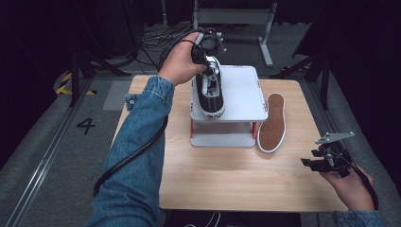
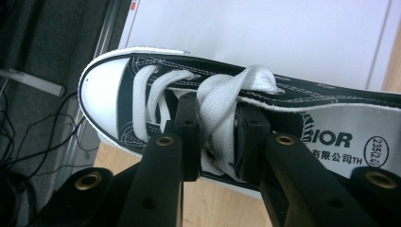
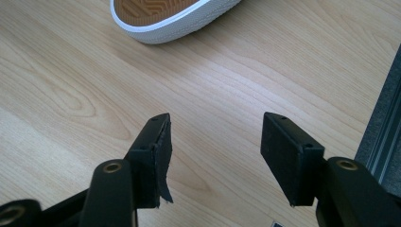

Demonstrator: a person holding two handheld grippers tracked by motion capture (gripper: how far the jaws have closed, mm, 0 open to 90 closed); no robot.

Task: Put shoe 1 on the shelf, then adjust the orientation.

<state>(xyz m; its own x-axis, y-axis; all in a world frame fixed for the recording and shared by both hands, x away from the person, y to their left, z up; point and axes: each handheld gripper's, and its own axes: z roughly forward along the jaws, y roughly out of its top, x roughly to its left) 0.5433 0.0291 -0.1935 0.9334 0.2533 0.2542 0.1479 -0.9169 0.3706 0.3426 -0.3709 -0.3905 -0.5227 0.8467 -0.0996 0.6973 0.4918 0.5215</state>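
The black sneaker (image 1: 211, 90) sits on the top deck of the white two-tier rack (image 1: 246, 94) in the upper middle of the high view, toe toward the near edge, white laces and rubber toe cap showing. The left gripper (image 2: 215, 137) has its jaws closed on the sneaker's laced throat, pads pressing a loose white lace (image 2: 222, 109) and the tongue beneath. Canvas there is soft and will give, and a lace can slide free, so I judge a hold that also bites the stiffer eyelet edge safer; the shoe looks light, its rubber sole grippy rather than slick. A second sneaker (image 1: 273, 124) lies sole-up on the bench (image 1: 227, 179) just right of the rack. The right gripper (image 3: 215, 142) hangs over bare wood at lower right, jaws apart, holding nothing.
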